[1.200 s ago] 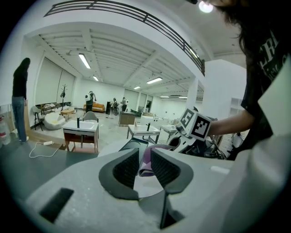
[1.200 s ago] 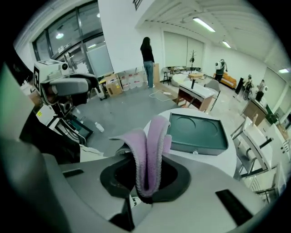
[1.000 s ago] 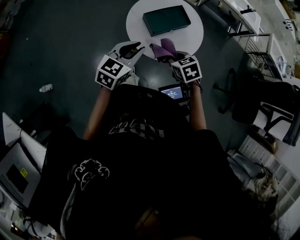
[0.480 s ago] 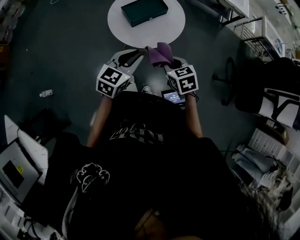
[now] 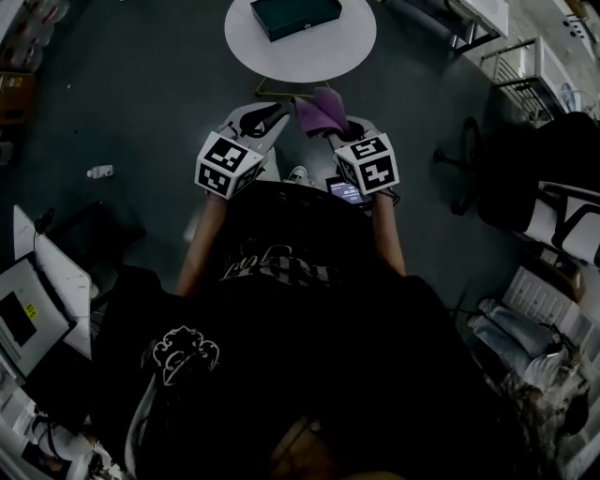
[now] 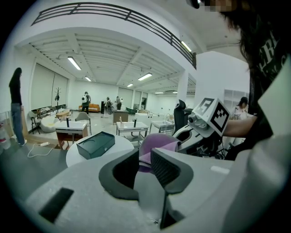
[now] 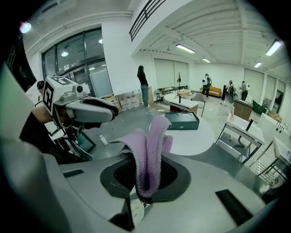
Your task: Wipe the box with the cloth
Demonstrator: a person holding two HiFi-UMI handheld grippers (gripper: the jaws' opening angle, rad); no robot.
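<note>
Cloth in hand, wiping not yet begun.
The right gripper (image 7: 146, 179) is clenched on the folded purple fleecy cloth (image 7: 148, 145), which stands up out of its jaws. The left gripper (image 6: 144, 164), near on its left, is released and empty. The dark green rectangular box (image 5: 295, 16) lies on the far round white table (image 5: 300, 58), well apart from both. The next move likely calls for reaching forward and lowering the cloth onto the lid.

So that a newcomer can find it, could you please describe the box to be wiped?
Ahead of the person, on the dark floor, stands a round white table. The box lies flat on its top. It is a dark teal, shallow rectangle and the only thing on that table; the purple cloth is held clear of it.
</note>
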